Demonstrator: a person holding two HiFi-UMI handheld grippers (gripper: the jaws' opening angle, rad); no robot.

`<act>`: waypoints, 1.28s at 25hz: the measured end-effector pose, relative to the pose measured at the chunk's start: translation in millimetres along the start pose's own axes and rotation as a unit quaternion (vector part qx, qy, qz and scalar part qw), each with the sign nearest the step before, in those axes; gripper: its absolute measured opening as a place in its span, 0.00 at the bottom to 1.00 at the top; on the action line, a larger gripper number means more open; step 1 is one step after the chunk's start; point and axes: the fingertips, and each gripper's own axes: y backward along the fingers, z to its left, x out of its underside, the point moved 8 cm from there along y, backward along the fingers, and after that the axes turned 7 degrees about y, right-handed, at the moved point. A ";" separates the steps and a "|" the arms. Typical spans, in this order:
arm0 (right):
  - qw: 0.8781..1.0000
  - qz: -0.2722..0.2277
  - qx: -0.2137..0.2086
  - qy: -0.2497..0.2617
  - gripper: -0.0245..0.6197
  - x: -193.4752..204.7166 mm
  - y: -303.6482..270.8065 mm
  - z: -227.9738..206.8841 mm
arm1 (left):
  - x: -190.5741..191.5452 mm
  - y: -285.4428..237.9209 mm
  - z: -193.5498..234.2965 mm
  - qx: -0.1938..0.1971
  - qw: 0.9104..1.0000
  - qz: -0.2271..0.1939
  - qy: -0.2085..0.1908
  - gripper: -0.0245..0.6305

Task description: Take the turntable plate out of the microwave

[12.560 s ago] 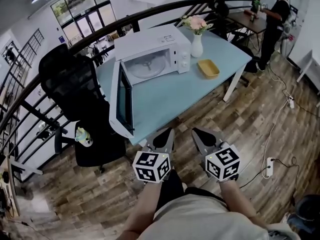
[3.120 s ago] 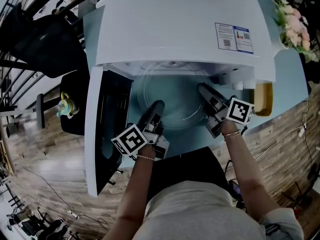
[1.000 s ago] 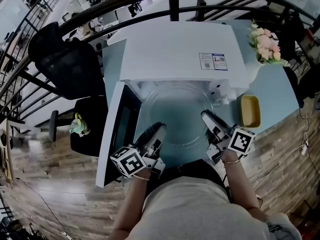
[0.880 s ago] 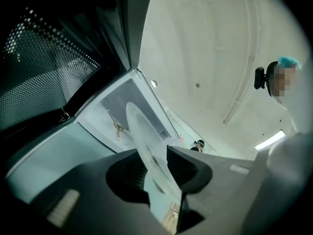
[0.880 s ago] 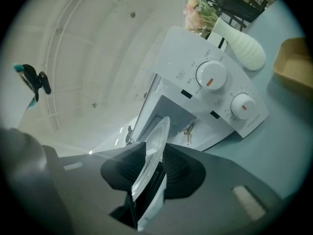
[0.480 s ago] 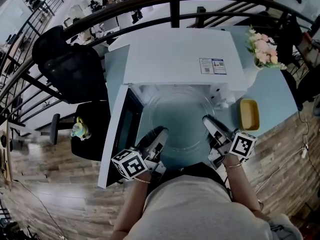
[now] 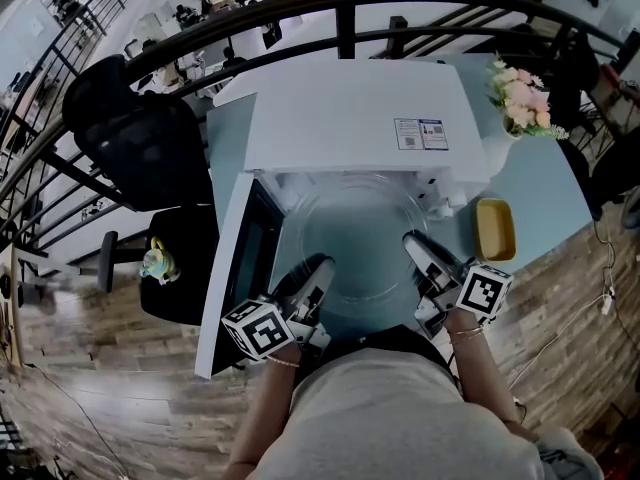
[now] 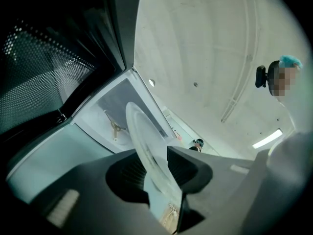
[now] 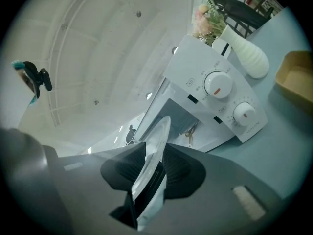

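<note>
The clear glass turntable plate (image 7: 355,233) hangs level just in front of the white microwave (image 7: 350,118), over the table. My left gripper (image 7: 318,268) is shut on its near-left rim and my right gripper (image 7: 412,243) is shut on its near-right rim. In the left gripper view the plate's edge (image 8: 142,136) runs between the jaws of the left gripper (image 8: 156,160), and the microwave's cavity (image 8: 110,114) behind it holds only the drive hub. In the right gripper view the rim (image 9: 155,141) sits pinched in the right gripper (image 9: 151,168).
The microwave door (image 7: 238,268) stands open to the left of my left gripper. A yellow dish (image 7: 495,228) and a white vase of flowers (image 7: 515,98) stand on the light blue table (image 7: 540,188) to the right. A black office chair (image 7: 140,138) is at left.
Since the earliest frame both grippers have come up to the microwave and closed on the plate, and it has come forward out of the opening. Over the last second nothing has visibly moved.
</note>
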 end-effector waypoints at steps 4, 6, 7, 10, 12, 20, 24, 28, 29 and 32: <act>1.000 0.002 0.001 0.000 0.25 -0.1 0.2 -0.3 | -0.6 -0.4 -1.7 -0.002 1.000 0.003 -0.002 0.22; 1.000 0.001 0.002 -0.001 0.24 0.1 -0.7 -1.1 | -0.8 -0.5 -0.1 -0.002 1.000 0.002 0.001 0.22; 1.000 0.001 0.003 -0.003 0.25 0.6 -1.0 -1.4 | -1.0 -0.6 0.5 -0.001 1.000 0.001 0.002 0.22; 1.000 -0.001 0.004 -0.010 0.25 1.7 -0.4 -1.6 | -1.1 -0.9 0.1 0.002 1.000 -0.001 0.002 0.22; 1.000 -0.002 0.003 -0.006 0.25 0.3 0.1 -2.0 | -0.9 -2.0 -0.3 0.003 1.000 0.001 0.004 0.21; 1.000 -0.004 0.003 -0.007 0.25 0.4 1.1 -3.0 | -1.4 -3.1 0.2 0.007 1.000 0.004 0.006 0.21; 1.000 -0.005 0.005 -0.004 0.25 0.0 1.7 -3.0 | -1.4 -3.8 0.3 0.009 1.000 0.006 0.006 0.21; 1.000 -0.004 0.005 -0.008 0.25 0.1 2.8 -2.5 | -0.8 -3.9 -0.2 0.009 1.000 0.008 0.006 0.21; 1.000 -0.004 0.005 -0.008 0.25 0.4 3.3 -2.2 | -0.6 -3.6 -0.3 0.009 1.000 0.009 0.006 0.21; 1.000 -0.006 0.007 -0.014 0.25 1.3 4.4 -1.9 | -0.5 -3.2 -0.5 0.009 1.000 0.009 0.006 0.21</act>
